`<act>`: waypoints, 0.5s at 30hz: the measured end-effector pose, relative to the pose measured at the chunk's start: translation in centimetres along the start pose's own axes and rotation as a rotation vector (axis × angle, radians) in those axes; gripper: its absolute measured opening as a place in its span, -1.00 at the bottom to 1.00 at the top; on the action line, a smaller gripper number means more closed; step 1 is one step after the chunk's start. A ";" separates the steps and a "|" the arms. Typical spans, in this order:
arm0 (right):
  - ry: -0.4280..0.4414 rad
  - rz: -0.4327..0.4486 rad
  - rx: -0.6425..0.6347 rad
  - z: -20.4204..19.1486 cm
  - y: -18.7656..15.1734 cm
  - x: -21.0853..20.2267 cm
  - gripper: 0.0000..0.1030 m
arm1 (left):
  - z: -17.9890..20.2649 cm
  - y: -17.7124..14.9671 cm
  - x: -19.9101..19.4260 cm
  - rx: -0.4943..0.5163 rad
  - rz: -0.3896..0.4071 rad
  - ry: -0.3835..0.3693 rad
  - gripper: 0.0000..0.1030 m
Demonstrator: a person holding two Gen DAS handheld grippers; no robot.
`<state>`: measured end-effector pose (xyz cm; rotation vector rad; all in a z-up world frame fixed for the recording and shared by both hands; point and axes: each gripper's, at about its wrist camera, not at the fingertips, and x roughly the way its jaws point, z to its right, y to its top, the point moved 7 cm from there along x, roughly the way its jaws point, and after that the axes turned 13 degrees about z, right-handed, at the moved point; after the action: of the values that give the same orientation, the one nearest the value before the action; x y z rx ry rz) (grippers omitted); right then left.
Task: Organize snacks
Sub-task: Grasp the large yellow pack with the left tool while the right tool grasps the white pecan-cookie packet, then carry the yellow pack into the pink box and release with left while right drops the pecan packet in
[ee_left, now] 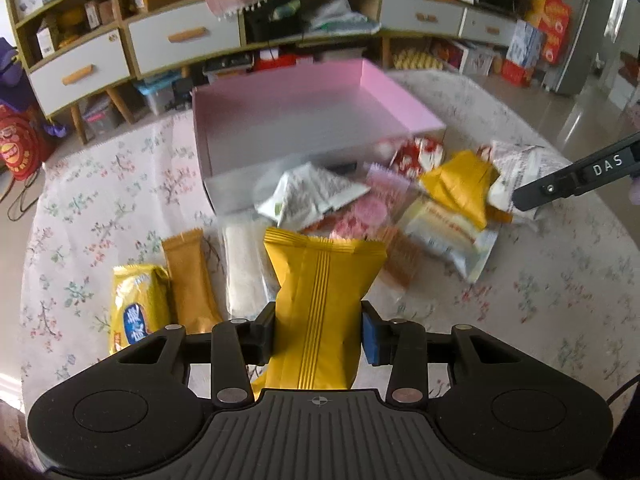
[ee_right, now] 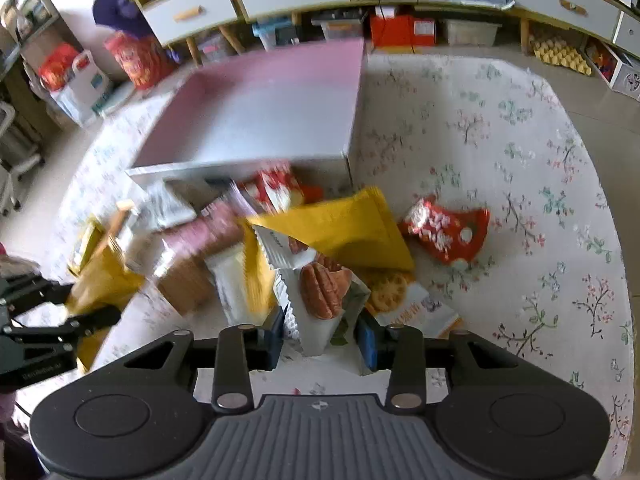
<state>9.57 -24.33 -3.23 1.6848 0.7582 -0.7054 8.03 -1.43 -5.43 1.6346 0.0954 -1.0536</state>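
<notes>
The left tongs point(ee_left: 319, 334) pinch a yellow snack packet point(ee_left: 320, 300) across its middle, one pad on each side, so that the packet stands up between the fingers with its crimped end toward the pile. The right tongs point(ee_right: 320, 338) are pressed onto a white packet printed with brown pastries point(ee_right: 320, 292), its lower end caught between the blue pads; whether this packet is lifted or touches the cloth is hard to tell, as the view is blurred. Just beyond the right tongs lies the snack pile point(ee_left: 400, 208): a large yellow envelope-like bag point(ee_right: 352, 228), a pink packet point(ee_right: 208, 228), a cracker packet point(ee_right: 404, 300) and white wrappers, heaped and overlapping. A red packet point(ee_right: 448, 232) lies apart to the right of the heap on the flowered tablecloth point(ee_right: 520, 160). To the left of the held yellow packet, side by side on the cloth, lie a yellow biscuit bag with blue print point(ee_left: 138, 308), an orange bar wrapper point(ee_left: 192, 276) and a pale long wrapper point(ee_left: 244, 268). Behind the pile stands an open pink box point(ee_left: 304, 120), its inside showing no snacks, its near wall touching the heap. Past the table stands a low cabinet with white drawers point(ee_left: 184, 40).
</notes>
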 end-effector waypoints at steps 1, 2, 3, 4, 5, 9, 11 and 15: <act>0.006 0.011 0.002 -0.2 0.3 -0.3 -0.75 | 0.0 0.3 -0.2 -0.002 0.011 0.002 -0.25; 0.011 0.024 0.007 -0.4 0.7 -0.6 -0.75 | -0.1 0.6 -0.4 -0.007 0.020 0.006 -0.25; 0.014 0.034 0.009 -0.6 1.0 -0.8 -0.75 | -0.1 1.0 -0.5 -0.014 0.029 0.011 -0.25; 0.018 0.044 0.013 -0.8 1.3 -0.9 -0.75 | -0.3 1.3 -0.6 -0.022 0.037 0.016 -0.25; 0.023 0.054 0.017 -1.0 1.7 -1.1 -0.76 | -0.5 1.8 -0.6 -0.037 0.048 0.024 -0.26; 0.048 0.098 0.038 -1.7 3.5 -1.7 -0.76 | -1.5 3.7 -0.1 -0.076 0.078 0.070 -0.26; 0.070 0.118 0.064 -2.0 4.5 -2.0 -0.77 | -2.0 4.9 0.5 -0.093 0.090 0.086 -0.26; 0.085 0.159 0.109 -2.3 6.1 -1.7 -0.76 | -2.7 7.6 2.6 -0.089 0.113 0.107 -0.26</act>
<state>13.43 -23.49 2.23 1.8610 0.6460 -0.5760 15.37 -3.17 -1.63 1.5961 0.1183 -0.8642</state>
